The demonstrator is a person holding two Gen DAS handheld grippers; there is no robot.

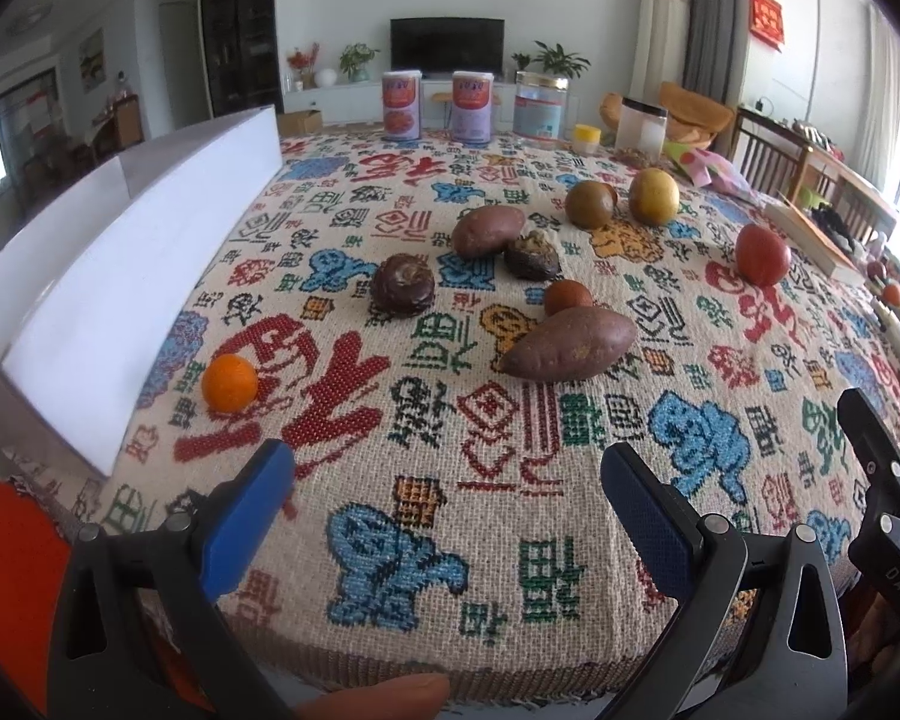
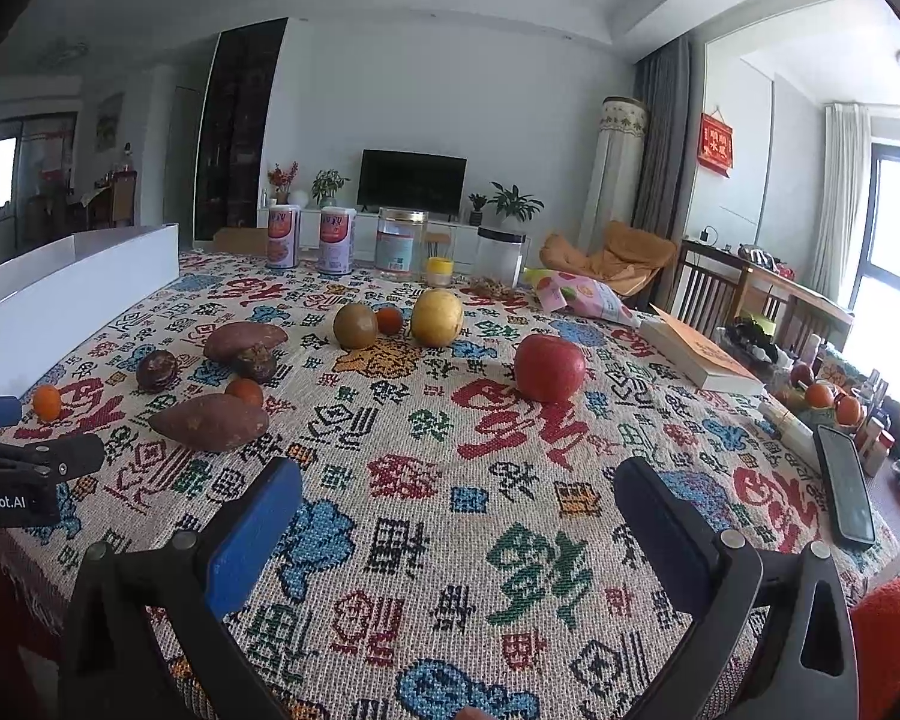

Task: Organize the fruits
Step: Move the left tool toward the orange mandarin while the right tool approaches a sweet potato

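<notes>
The cloth (image 1: pixel 450 540) with its woven blue, red and green signs spreads ahead of both claws and carries everything. The white box (image 1: pixel 120 276) runs along its edge, ahead and to the left of the left claw (image 1: pixel 447 495); from the right claw (image 2: pixel 459 513) it lies far off to the left (image 2: pixel 72 300).

Both claws hover low over the near edge of the cloth, each spread wide with nothing between its blue pads. The right claw's black frame shows at the right rim of the left view (image 1: pixel 882 480).

Straight ahead of the left claw lies the near yam (image 1: pixel 567 345), with a small orange fruit (image 1: pixel 568 298) touching its far side. Beyond it sits the far yam (image 1: pixel 489 231), with a dark fruit (image 1: pixel 531 255) touching its right end and a second dark fruit (image 1: pixel 402 285) to the left, apart. The apple (image 1: pixel 762 255) is ahead and to the right of the left claw, well apart from the yams; for the right claw it stands nearly straight ahead (image 2: pixel 549 367).

Farthest ahead stand the yellow fruit (image 1: pixel 654 196) and, just left of it, the green-brown fruit (image 1: pixel 590 204). In the right view a small red-orange fruit (image 2: pixel 389 320) shows between them.

The orange (image 1: pixel 230 382) sits ahead and left of the left claw, near the box, apart from all the rest.
</notes>
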